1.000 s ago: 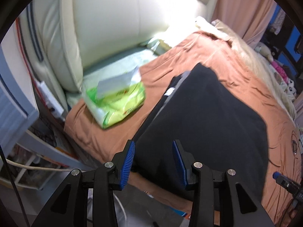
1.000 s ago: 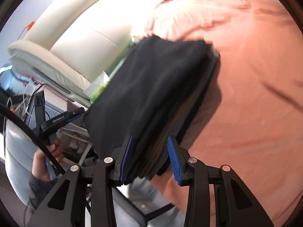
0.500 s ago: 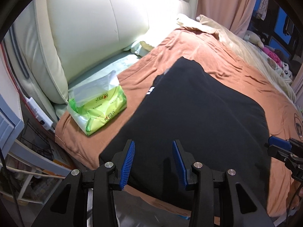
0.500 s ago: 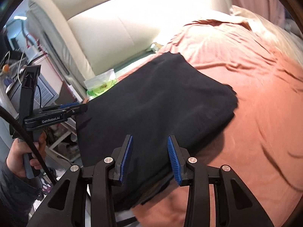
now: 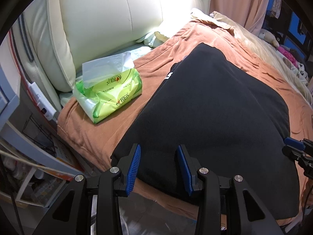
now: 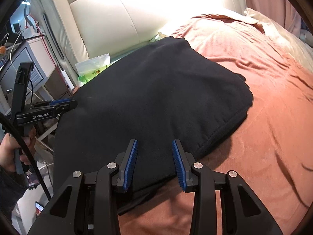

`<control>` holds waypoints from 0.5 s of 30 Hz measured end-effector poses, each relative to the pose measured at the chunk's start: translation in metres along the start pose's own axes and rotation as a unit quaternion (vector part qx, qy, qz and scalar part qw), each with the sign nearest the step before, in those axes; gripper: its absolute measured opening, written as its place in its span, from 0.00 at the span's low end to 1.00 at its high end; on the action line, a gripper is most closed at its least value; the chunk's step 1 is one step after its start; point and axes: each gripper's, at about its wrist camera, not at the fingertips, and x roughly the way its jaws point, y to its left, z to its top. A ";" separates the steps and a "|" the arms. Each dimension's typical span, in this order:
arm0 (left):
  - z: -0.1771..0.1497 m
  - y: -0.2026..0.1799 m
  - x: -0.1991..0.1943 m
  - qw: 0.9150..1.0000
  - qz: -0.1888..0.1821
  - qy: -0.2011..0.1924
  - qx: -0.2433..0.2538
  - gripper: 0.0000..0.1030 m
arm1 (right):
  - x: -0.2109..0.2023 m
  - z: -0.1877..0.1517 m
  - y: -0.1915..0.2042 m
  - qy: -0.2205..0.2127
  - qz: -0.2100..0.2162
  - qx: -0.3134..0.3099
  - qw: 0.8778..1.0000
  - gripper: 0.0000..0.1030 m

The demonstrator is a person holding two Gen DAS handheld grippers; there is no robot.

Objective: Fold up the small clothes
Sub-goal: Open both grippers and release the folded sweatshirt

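A black garment point(image 5: 215, 113) lies folded flat on the orange-brown bedsheet point(image 5: 93, 129), its near edge hanging slightly over the bed's side. My left gripper point(image 5: 158, 148) hovers over the garment's near left corner, its blue pads apart and pinching nothing. My right gripper point(image 6: 155, 143) stands open over the near right edge of the same garment point(image 6: 156, 98), fabric showing flat behind its fingers. In the right wrist view a hand point(image 6: 11, 150) holds the left gripper point(image 6: 58, 105) at the garment's left side. The right gripper point(image 5: 293, 148) peeks in at the left wrist view's right edge.
A green tissue pack point(image 5: 111, 92) sits on the sheet left of the garment, below the cream padded headboard point(image 5: 109, 19). A beige blanket point(image 5: 254, 39) and soft toys point(image 5: 289, 56) lie far right. Shelves and cables point(image 5: 29, 166) crowd the floor beside the bed.
A second ago the garment was bunched up and raised in front of both grippers, its thick fold between the right fingers. Now it lies spread flat, and both grippers have sunk toward its near edge.
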 end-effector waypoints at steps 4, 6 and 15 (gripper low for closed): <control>-0.002 -0.010 -0.017 1.000 -0.010 -0.011 0.008 0.39 | -0.021 0.002 0.001 -0.006 -0.007 -0.009 1.000 0.32; -0.003 -0.018 -0.025 0.999 -0.027 -0.017 0.008 0.39 | -0.031 0.004 0.006 -0.014 0.004 -0.014 1.000 0.32; -0.009 -0.058 -0.034 0.996 -0.083 -0.011 0.030 0.39 | -0.043 -0.002 0.046 -0.020 0.048 -0.064 0.997 0.32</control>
